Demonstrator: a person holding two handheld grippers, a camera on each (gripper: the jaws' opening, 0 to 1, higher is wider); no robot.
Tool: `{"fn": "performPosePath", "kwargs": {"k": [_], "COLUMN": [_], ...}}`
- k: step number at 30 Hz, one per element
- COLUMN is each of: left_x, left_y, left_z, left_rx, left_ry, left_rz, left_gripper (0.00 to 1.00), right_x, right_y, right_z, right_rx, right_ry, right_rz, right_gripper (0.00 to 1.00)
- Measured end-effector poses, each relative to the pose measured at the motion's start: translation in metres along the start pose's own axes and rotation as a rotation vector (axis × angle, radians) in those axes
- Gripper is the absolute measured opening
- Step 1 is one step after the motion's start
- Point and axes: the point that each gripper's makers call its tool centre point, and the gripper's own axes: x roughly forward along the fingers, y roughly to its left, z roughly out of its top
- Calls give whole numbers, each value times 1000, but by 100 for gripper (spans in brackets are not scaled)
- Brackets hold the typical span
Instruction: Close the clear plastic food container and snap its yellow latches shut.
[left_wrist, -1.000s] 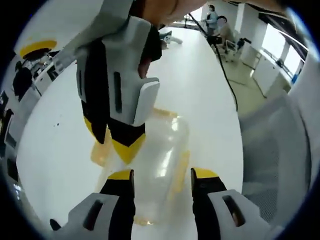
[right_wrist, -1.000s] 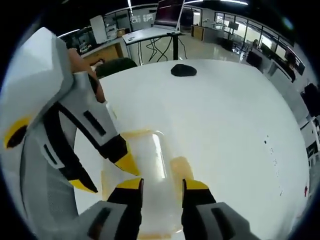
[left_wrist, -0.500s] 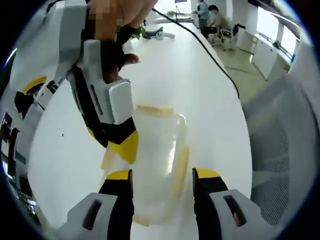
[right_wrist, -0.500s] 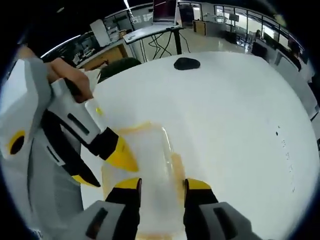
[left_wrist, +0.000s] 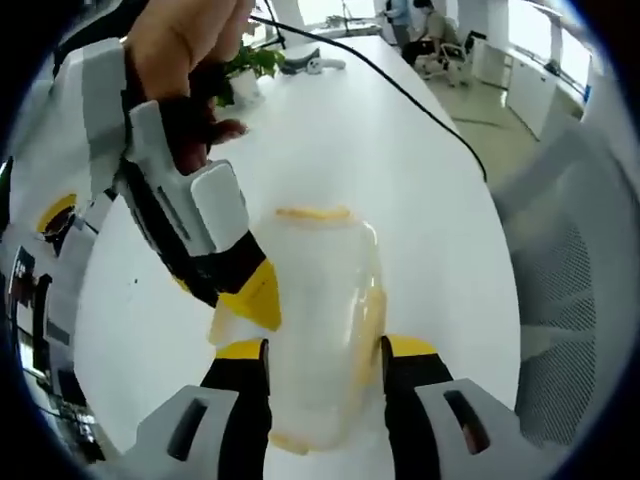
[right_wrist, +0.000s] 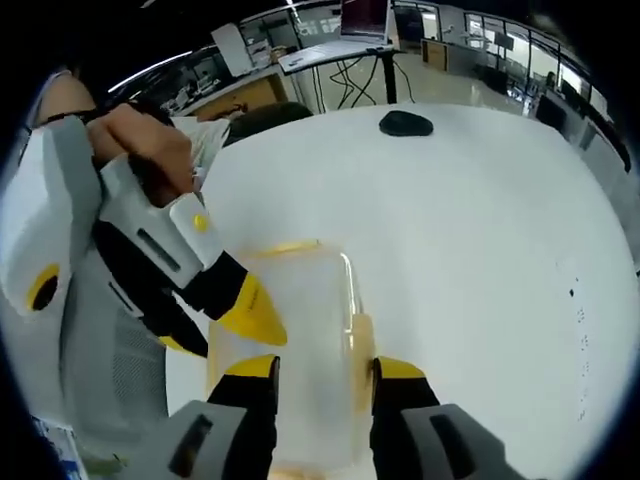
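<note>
The clear plastic container (left_wrist: 320, 300) lies on the white table (left_wrist: 420, 200), lid on, with a yellow latch (left_wrist: 312, 213) at its far end and another (left_wrist: 372, 310) on its right side. My left gripper (left_wrist: 325, 350) stands open, its yellow-tipped jaws on either side of the container's near end. My right gripper (left_wrist: 225, 290), held in a hand, reaches in from the upper left and touches the container's left edge. In the right gripper view the container (right_wrist: 300, 330) sits between my open right gripper (right_wrist: 325, 368) jaws, and the left gripper (right_wrist: 215, 330) meets its left side.
A black cable (left_wrist: 400, 80) runs across the table past a small plant (left_wrist: 250, 65). A grey mesh chair (left_wrist: 570, 300) stands at the table's right edge. A small black object (right_wrist: 405, 123) lies far back on the table (right_wrist: 480, 250), with office desks behind it.
Both cameras have shifted and the container now fills more of each view. The right gripper has swung lower against the container's left edge. Both jaw gaps look unchanged.
</note>
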Motion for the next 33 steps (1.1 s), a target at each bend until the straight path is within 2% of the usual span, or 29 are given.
{"fn": "performPosePath", "kwargs": {"k": [24, 25, 26, 27, 28, 29, 33], "left_x": [5, 6, 11, 5, 3, 10, 9], "left_y": [3, 3, 0, 2, 3, 4, 4], "left_z": [-1, -1, 8, 1, 1, 4, 3], "left_rx": [5, 13, 85, 53, 41, 43, 49], "left_ry": [37, 41, 4, 37, 45, 43, 31], "left_rz": [68, 74, 37, 70, 70, 67, 76], "left_gripper": [38, 37, 37, 37, 37, 37, 37], "right_x": [2, 2, 2, 1, 0, 0, 1], "right_y": [0, 0, 0, 0, 0, -1, -1], "right_z": [-2, -2, -1, -1, -1, -2, -2], "right_rx": [-39, -39, -40, -45, -42, -46, -42], "right_ry": [39, 43, 43, 50, 54, 58, 75], "right_rz": [7, 7, 9, 9, 9, 9, 23], "right_gripper": [32, 32, 32, 32, 31, 31, 31]}}
